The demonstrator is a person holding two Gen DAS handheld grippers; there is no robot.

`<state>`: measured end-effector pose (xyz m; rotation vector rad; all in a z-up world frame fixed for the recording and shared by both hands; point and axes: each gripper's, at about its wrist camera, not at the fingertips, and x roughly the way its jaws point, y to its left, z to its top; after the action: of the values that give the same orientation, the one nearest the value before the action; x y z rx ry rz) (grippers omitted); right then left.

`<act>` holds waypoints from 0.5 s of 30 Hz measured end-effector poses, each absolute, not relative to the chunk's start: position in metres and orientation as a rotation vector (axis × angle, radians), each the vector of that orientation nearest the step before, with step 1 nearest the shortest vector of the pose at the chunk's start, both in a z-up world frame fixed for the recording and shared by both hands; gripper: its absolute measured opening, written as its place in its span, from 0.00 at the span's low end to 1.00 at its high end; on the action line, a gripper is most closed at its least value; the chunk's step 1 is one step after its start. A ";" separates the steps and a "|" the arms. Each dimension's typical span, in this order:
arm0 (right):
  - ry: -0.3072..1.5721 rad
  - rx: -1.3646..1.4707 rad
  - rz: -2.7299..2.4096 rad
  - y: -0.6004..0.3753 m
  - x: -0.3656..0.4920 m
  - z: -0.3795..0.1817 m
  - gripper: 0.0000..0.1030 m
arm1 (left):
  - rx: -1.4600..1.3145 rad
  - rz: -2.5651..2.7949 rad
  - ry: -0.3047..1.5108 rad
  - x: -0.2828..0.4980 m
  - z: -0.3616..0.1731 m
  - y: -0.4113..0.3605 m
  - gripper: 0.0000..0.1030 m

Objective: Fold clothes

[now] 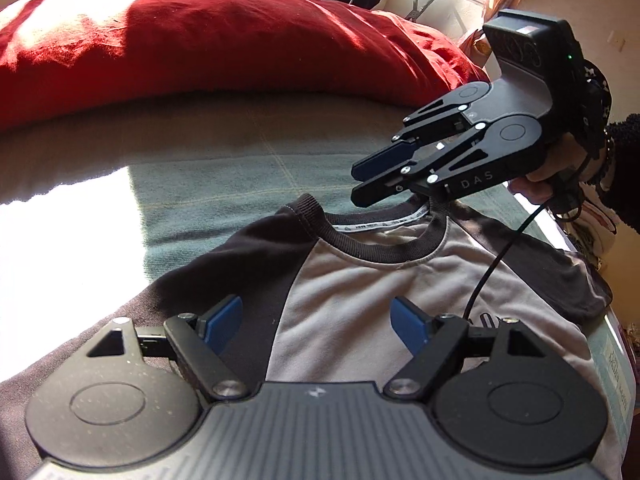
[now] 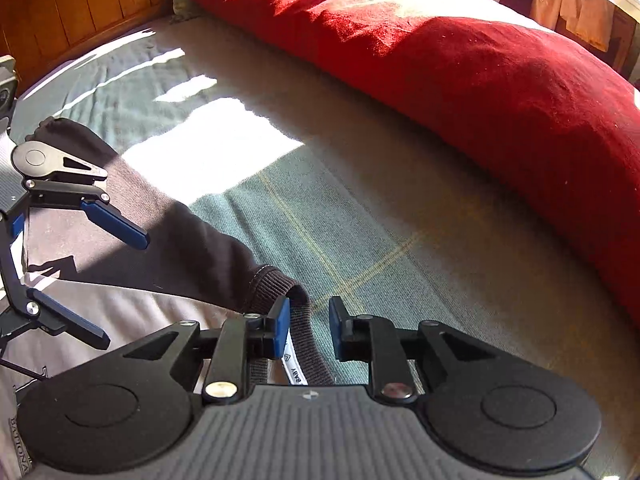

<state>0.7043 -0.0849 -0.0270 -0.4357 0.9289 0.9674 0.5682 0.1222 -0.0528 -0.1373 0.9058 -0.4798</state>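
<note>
Left hand-held gripper (image 1: 318, 326): you hold its jaws spread wide above the shirt's chest, gripping nothing.
Right hand-held gripper (image 2: 308, 326): your jaws stand partly apart at the shirt's collar; the dark ribbed neckband lies between the pads, and they do not press it.
Shirt (image 1: 360, 292): grey body with dark sleeves and neckband, spread flat on the bed, collar pointing toward the red pillow.
Bed cover (image 2: 360, 216): greenish checked cloth under the shirt, with bright sun patches beside its sleeve.
Red pillow (image 2: 460, 72): lying across the bed, well beyond the shirt's collar.
</note>
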 end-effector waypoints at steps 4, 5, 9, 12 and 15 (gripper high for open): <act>1.033 -0.337 0.949 -0.125 0.690 -0.026 0.43 | -0.151 -0.499 0.942 0.573 -0.065 0.122 0.79; 1.066 -0.313 0.945 -0.132 0.688 -0.032 0.45 | -0.157 -0.496 0.956 0.576 -0.070 0.122 0.79; 1.141 -0.238 0.883 -0.147 0.690 -0.064 0.46 | -0.160 -0.421 0.972 0.588 -0.083 0.130 0.79; 1.104 -0.120 0.862 -0.154 0.703 -0.069 0.45 | -0.175 -0.373 0.970 0.598 -0.080 0.135 0.79; 1.039 -0.107 0.758 -0.160 0.709 -0.060 0.57 | -0.185 -0.343 0.981 0.603 -0.070 0.138 0.79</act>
<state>0.7092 -0.1597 -0.0599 -0.1072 1.0389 0.7575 0.6034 0.1376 -0.0696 -0.1851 0.9815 -0.3426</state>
